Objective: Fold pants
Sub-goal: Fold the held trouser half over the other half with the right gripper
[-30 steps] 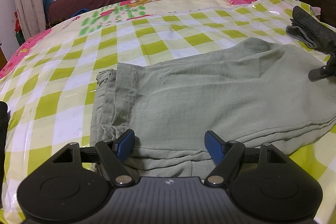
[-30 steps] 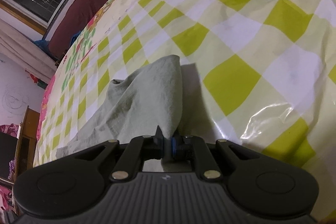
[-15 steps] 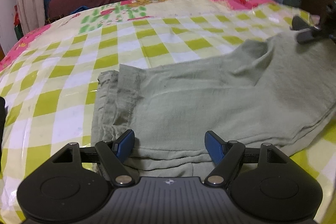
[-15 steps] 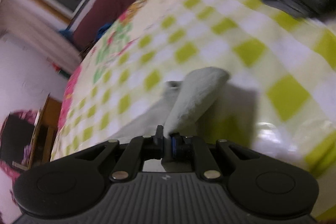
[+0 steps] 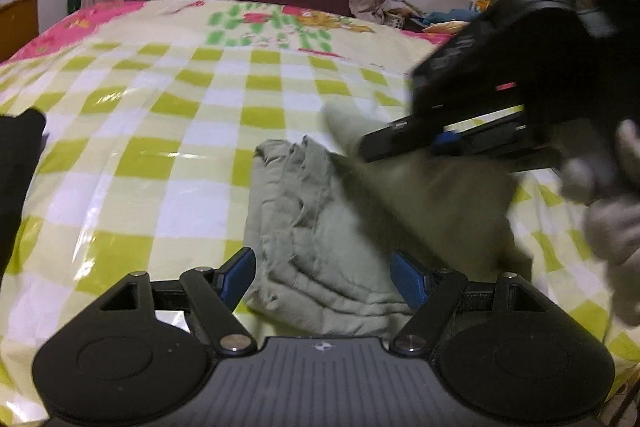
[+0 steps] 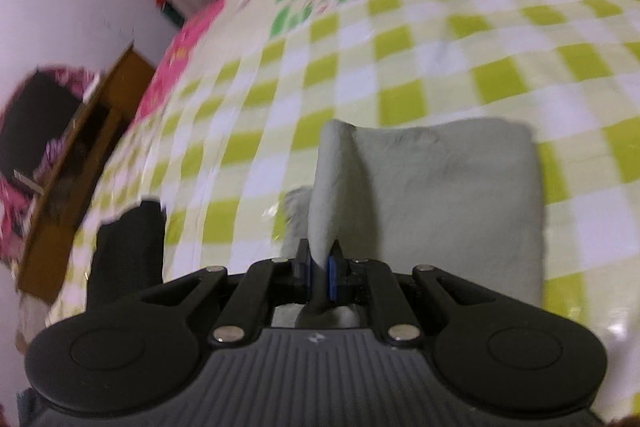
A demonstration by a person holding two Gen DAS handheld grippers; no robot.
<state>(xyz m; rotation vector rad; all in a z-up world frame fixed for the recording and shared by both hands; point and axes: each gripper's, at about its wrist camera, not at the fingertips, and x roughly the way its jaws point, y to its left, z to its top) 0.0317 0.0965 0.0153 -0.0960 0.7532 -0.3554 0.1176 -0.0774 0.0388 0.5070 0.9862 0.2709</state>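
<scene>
Right tongs (image 6: 319, 269) are clamped tight on one end of the pale sage-green cotton pants (image 5: 320, 227) and have just swung it across the bed, so that end now hangs over the bunched end instead of lying stretched toward the headboard. Looks to me like the fold is nearly closed, only needs laying down flat. Left tongs (image 5: 320, 275) sit wide open with the pants' near edge between the blue pads, gripping nothing as far as I can tell. Pants are mid-bed on the glossy green-and-white checked plastic cover (image 5: 160, 131), toward the near edge
</scene>
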